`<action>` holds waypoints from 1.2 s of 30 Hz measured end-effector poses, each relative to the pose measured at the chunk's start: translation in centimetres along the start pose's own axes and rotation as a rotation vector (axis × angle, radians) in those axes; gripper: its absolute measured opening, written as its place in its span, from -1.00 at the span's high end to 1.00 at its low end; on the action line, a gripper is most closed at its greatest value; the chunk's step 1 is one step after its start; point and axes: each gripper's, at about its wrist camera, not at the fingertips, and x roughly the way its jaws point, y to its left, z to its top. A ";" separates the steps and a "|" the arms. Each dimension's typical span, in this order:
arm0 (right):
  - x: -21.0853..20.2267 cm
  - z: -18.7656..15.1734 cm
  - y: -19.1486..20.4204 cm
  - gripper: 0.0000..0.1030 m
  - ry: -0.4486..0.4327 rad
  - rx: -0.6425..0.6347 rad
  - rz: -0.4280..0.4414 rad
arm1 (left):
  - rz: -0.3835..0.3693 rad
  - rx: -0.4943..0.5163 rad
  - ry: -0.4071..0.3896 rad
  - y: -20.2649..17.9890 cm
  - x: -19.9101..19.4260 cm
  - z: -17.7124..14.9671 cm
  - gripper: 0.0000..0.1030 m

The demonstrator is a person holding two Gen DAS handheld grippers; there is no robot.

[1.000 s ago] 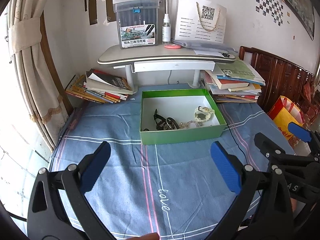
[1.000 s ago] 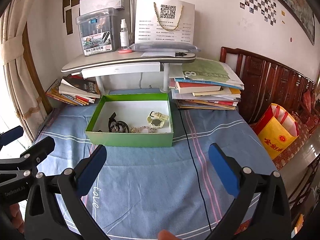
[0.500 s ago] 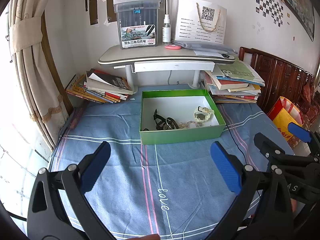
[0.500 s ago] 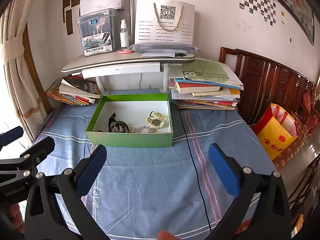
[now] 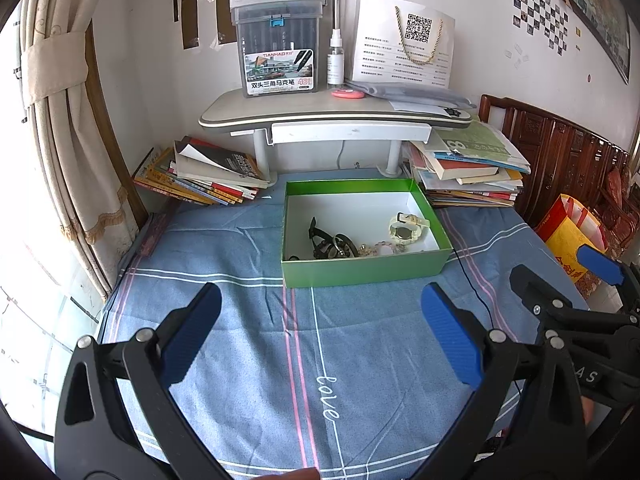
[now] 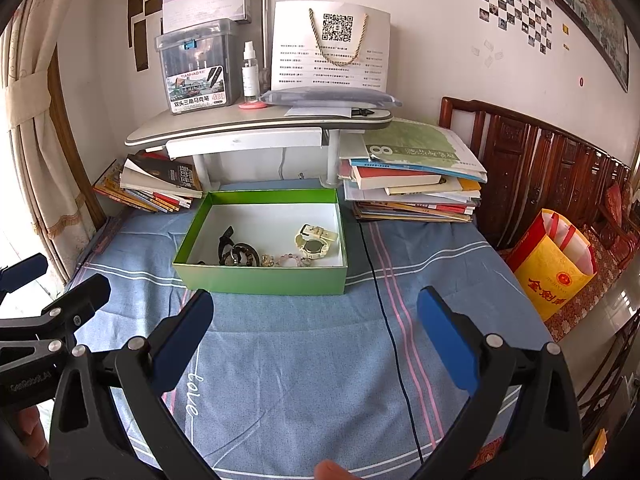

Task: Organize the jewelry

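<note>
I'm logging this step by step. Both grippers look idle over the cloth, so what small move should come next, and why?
Probably ease the right gripper forward toward the green box. Both grippers are open and empty, the left gripper too, and the watch and bracelet lie in the box's near right part.
</note>
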 end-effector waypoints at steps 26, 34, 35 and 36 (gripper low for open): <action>-0.3 -0.1 0.0 -0.93 -0.010 -0.001 0.004 | 0.027 -0.013 0.015 0.1 -0.2 -0.4 -0.92; -0.4 -0.3 0.2 -0.93 -0.009 -0.001 0.002 | 0.027 -0.014 0.016 0.1 -0.2 -0.4 -0.92; -0.4 -0.3 0.2 -0.93 -0.009 -0.002 0.002 | 0.027 -0.014 0.016 0.1 -0.2 -0.5 -0.92; -0.4 -0.3 0.2 -0.93 -0.009 0.000 0.002 | 0.027 -0.014 0.016 0.1 -0.2 -0.6 -0.92</action>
